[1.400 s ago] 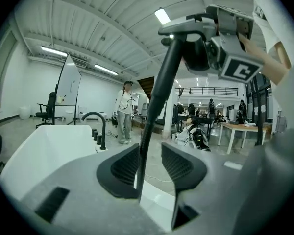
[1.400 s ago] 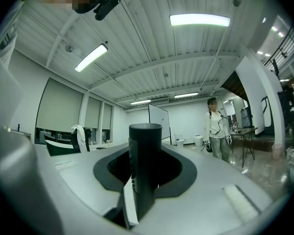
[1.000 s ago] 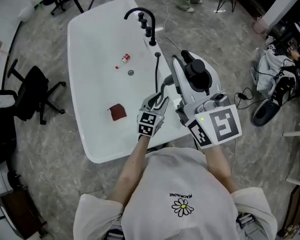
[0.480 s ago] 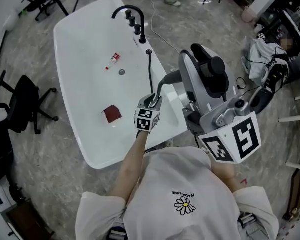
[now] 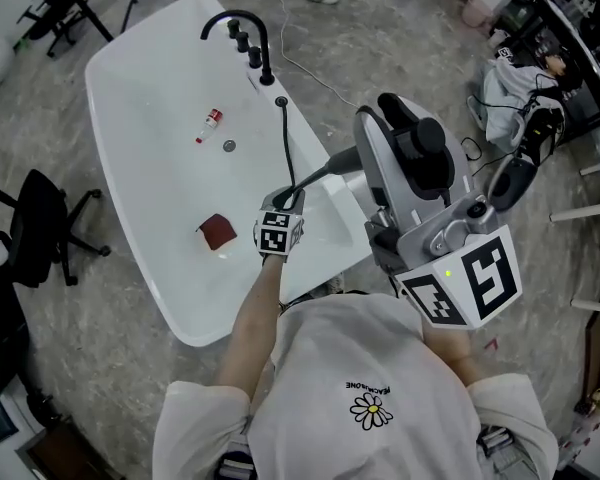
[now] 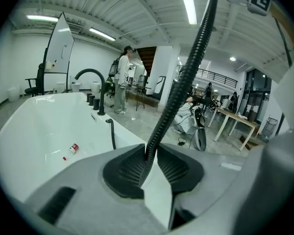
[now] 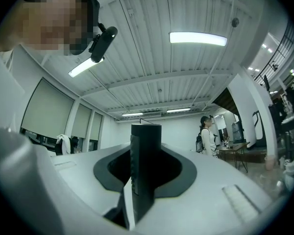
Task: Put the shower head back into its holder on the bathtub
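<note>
Left gripper view: left gripper (image 6: pixel 149 153) closing round hose (image 6: pixel 182 82); right gripper (image 7: pixel 137 180) clamps shower head (image 7: pixel 146 146). Risk: ribbed hose could slip, tugging head off-line.

White bathtub (image 5: pixel 150 228): one.
Black arched faucet spout (image 5: pixel 230 16): one.
Black ribbed shower hose (image 6: pixel 186 72): one.
Black shower handle (image 7: pixel 146 151): one.
Round drain (image 5: pixel 229 146): one.
Small red-and-white bottle (image 5: pixel 210 123): one.
Dark red square cloth (image 5: pixel 218 233): one.
Black office chairs (image 5: pixel 40 223): two in the head view, the second cut off at the top-left edge.
Bystander with backpack (image 6: pixel 121 77): one.
Knobs beside the spout: count cannot be made out.
</note>
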Motion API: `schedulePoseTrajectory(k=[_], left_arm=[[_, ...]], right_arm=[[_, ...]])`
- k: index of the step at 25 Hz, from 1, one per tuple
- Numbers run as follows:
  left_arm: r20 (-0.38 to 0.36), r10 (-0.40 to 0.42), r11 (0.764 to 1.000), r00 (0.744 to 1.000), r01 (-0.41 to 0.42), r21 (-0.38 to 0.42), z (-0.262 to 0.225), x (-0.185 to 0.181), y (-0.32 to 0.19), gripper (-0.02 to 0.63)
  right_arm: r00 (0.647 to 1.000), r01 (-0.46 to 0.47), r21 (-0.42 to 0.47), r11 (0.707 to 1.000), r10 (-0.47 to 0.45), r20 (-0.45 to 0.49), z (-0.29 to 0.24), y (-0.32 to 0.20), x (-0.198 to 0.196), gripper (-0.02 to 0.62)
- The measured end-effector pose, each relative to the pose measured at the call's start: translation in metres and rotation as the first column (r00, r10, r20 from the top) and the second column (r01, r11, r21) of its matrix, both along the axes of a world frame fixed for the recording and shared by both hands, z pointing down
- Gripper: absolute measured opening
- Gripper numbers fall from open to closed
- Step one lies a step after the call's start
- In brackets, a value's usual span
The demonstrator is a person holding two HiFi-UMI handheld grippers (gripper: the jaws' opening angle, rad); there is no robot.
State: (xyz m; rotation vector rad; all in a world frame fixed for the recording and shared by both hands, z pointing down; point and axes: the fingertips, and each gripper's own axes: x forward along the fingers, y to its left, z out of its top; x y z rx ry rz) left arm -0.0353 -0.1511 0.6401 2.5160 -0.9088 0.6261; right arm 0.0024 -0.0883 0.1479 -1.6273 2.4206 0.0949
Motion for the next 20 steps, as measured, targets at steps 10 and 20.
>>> schedulePoseTrajectory(k=[10,20], left_arm=[[0.090,0.090,0.987,0.992,-0.077,-0.141,0.056,-0.016,0.007,0.104],[0.079,0.014,0.987,0.997,-0.001,-0.164,0.093,-0.010,-0.016,0.076]], right_arm=[[1.000,0.002,-0.003,1.000,-0.002,0.030,-0.003,0.015,-0.008,0.100],[0.999,-0.038,0.028,0.999,0.038,-0.018,-0.033,0.023,-0.007,0.100]])
